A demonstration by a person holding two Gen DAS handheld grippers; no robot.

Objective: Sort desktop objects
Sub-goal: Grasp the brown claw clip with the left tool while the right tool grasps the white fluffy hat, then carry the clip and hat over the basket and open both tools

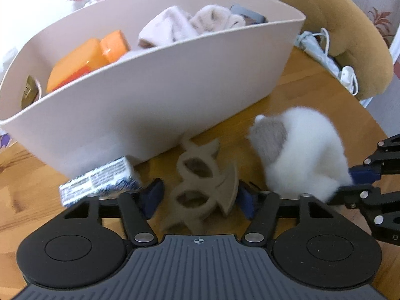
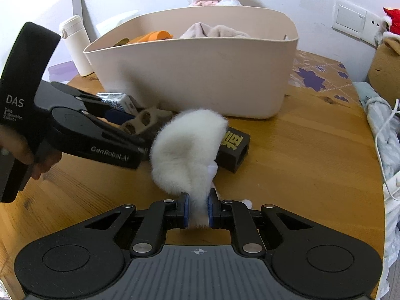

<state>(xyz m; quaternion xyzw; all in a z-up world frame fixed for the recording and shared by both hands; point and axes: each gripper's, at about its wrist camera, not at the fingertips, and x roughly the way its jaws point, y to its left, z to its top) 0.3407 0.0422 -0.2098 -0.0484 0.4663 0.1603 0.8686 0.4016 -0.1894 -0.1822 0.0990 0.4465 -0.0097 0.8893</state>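
Right claw (image 2: 197, 208) pinching white plush (image 2: 185, 147) edge.

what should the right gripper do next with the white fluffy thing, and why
Probably lift it and carry it over the rim of the beige bin. The right gripper is shut on the white fluffy toy, which sits just in front of the bin, and soft items already lie inside. Lift first, since the left gripper, shut on the tan cutout piece, is close beside it.
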